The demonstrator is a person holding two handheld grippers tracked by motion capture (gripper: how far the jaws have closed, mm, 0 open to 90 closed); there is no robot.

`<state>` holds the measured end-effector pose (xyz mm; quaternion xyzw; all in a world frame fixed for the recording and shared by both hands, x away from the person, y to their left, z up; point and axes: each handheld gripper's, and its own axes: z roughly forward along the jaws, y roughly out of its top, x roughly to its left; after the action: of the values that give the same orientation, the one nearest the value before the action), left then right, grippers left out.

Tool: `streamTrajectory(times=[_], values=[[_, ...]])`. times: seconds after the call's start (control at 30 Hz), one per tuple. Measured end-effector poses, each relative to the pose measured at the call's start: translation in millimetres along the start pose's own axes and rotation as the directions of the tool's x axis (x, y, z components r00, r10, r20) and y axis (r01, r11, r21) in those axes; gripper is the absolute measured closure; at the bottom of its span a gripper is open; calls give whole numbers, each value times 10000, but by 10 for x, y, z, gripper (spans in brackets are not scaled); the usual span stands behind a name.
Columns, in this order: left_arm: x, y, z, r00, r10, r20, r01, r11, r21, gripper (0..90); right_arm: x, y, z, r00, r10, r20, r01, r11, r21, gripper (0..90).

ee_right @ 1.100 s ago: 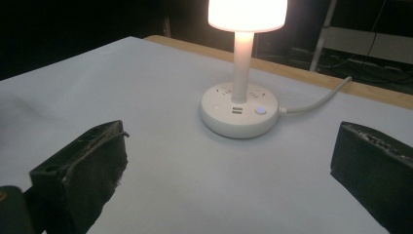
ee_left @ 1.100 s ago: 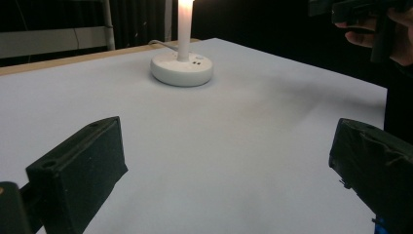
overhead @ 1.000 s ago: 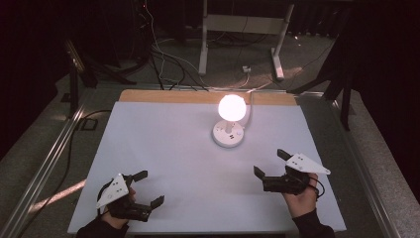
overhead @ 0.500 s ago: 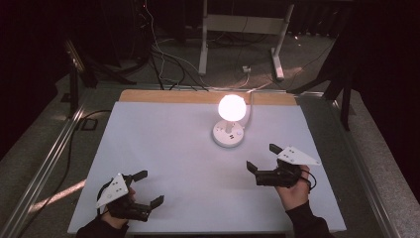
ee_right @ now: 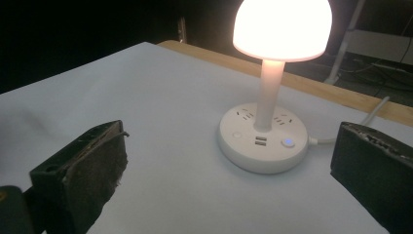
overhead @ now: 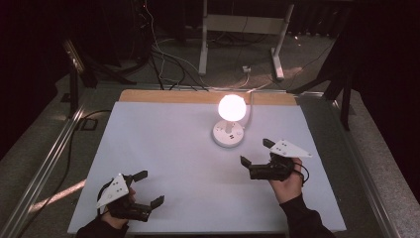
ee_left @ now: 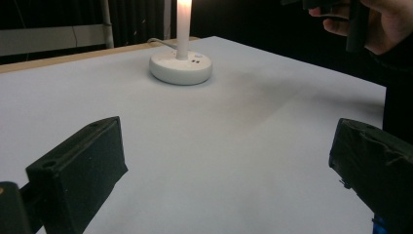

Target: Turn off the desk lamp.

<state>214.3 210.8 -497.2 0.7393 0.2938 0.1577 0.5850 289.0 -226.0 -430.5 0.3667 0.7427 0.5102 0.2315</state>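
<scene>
Your right gripper (overhead: 257, 156) has slid in toward the lamp (overhead: 229, 133) over the last second, jaws wide apart and holding nothing. The lamp sits lit at the worktop's (overhead: 163, 148) far middle, close ahead of it. Left gripper (overhead: 148, 191) hasn't budged, jaws wide, empty.

Left gripper (overhead: 148, 188) low, right gripper (overhead: 255, 152) farther forward (both jaws spread wide).
</scene>
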Motion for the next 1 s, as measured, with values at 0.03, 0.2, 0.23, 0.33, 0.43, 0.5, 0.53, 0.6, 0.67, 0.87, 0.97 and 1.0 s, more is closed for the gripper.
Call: streamTrajectory(times=[0.03,0.2,0.23,0.33,0.43,0.5,0.53,0.6,0.67,0.87,0.97,1.0], values=[[0,1,0,10000,-7,8,7,10000,8,6,2,8,14,10000,-32,-17,32,10000,17,0],[1,3,-3,10000,24,10,-24,10000,-7,6,18,48,89,9999,-16,-133,17,10000,28,0],[1,5,-2,10000,11,20,-11,10000,-7,6,18,48,89,9999,-16,-133,17,10000,28,0],[2,5,-3,10000,-19,1,19,10000,-14,6,32,64,128,9998,-57,-192,58,10000,24,0],[3,6,-2,10000,-1,24,1,10000,-9,6,42,81,166,9997,-17,-229,18,10000,20,0],[3,6,-4,10000,-6,21,6,10000,-19,6,45,93,189,9997,-17,-236,17,10000,1,0],[2,6,-4,10000,-18,21,19,10000,-27,6,46,99,201,9997,0,-258,0,10000,7,0],[0,7,-4,10000,10,27,-10,10000,-13,6,53,117,247,9996,-40,-279,41,10000,19,0],[3,7,-4,10000,-15,11,15,10000,-17,6,54,122,263,9996,-31,-296,32,10000,14,0],[0,9,-3,10000,-39,24,39,10000,-29,6,69,139,367,9995,-47,-308,48,10000,48,0],[-2,8,-4,10000,-40,30,40,10000,-26,6,69,146,417,9995,-39,-329,41,10000,58,0],[-1,9,-4,10000,-28,30,28,10000,-20,6,67,147,433,9995,-51,-317,53,10000,61,0]])
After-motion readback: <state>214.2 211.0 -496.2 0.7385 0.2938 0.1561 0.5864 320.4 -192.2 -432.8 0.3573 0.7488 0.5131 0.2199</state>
